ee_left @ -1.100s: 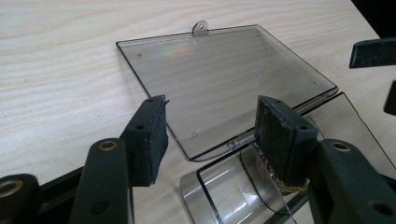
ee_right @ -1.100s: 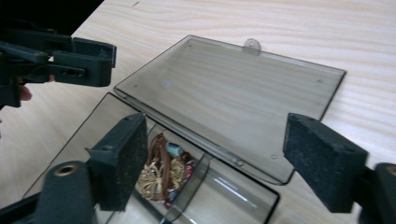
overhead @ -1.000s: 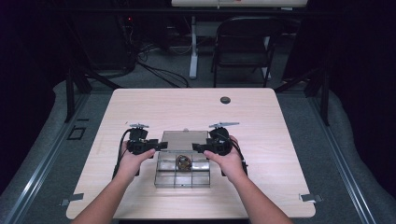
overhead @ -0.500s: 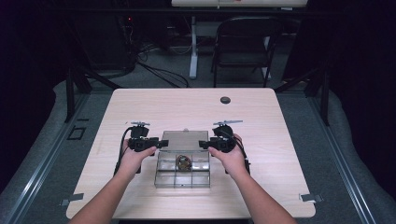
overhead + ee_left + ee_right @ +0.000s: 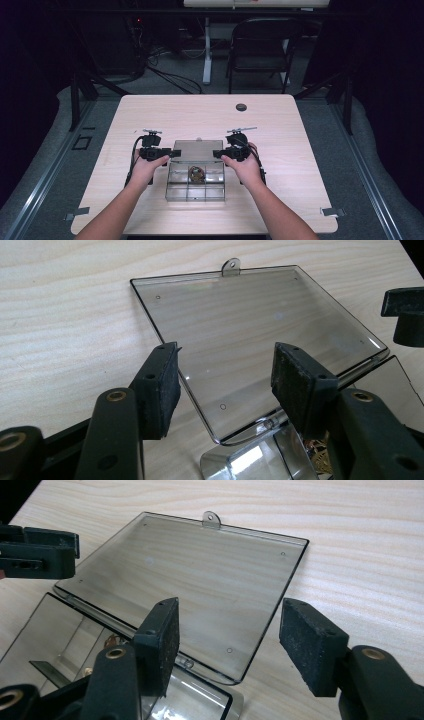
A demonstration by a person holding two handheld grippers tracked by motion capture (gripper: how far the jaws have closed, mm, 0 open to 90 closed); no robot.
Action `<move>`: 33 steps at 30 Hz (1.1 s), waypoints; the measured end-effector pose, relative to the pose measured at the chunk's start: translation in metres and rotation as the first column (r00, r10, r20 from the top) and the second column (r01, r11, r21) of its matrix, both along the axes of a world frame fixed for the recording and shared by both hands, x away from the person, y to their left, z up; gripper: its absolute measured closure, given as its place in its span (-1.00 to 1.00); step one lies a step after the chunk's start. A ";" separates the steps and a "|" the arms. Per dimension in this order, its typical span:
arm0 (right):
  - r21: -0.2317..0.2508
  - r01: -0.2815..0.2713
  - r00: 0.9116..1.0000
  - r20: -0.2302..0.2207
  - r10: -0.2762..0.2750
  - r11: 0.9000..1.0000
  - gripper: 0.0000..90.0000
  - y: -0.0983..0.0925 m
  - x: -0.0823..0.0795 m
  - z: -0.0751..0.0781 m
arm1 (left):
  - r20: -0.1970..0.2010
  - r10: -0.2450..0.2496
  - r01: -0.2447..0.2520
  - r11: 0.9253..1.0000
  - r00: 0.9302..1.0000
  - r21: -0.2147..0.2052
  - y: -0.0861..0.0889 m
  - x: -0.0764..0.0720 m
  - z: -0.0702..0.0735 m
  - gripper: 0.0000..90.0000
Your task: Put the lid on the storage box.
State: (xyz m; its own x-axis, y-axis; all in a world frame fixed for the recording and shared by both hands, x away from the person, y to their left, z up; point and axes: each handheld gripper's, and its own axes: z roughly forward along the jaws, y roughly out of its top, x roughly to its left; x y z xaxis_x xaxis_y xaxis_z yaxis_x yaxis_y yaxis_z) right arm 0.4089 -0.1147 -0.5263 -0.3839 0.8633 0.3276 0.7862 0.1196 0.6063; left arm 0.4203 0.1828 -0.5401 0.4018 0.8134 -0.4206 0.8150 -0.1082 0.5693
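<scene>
Two hand-held grippers flank a clear compartment box (image 5: pixel 195 182). Left hand-held gripper (image 5: pixel 172 153): jaws apart, holding nothing, at the left edge of the smoky transparent lid (image 5: pixel 250 335), which lies open and flat on the tabletop (image 5: pixel 300 150) with its tab on the far edge. Bare wood lies beyond. Right hand-held gripper (image 5: pixel 216 153): jaws apart, recently narrowed then slightly reopened, empty. One middle compartment holds a small brass-coloured object (image 5: pixel 196 174).
</scene>
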 end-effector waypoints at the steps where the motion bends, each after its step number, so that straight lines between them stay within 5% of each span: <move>1: 0.000 0.000 1.000 0.000 0.000 1.000 -0.08 0.000 0.000 0.000 | 0.000 0.000 0.000 1.000 1.000 0.000 0.000 0.000 0.000 0.00; 12: 0.006 0.013 0.998 -0.065 -0.012 1.000 -0.09 0.001 0.013 -0.012 | -0.034 0.007 -0.007 1.000 0.999 0.008 -0.004 0.007 -0.008 0.00; 33: 0.039 0.016 0.996 -0.094 -0.012 0.999 -0.10 0.003 0.022 -0.019 | -0.052 0.002 -0.001 1.000 0.999 0.007 -0.003 0.009 -0.011 -0.01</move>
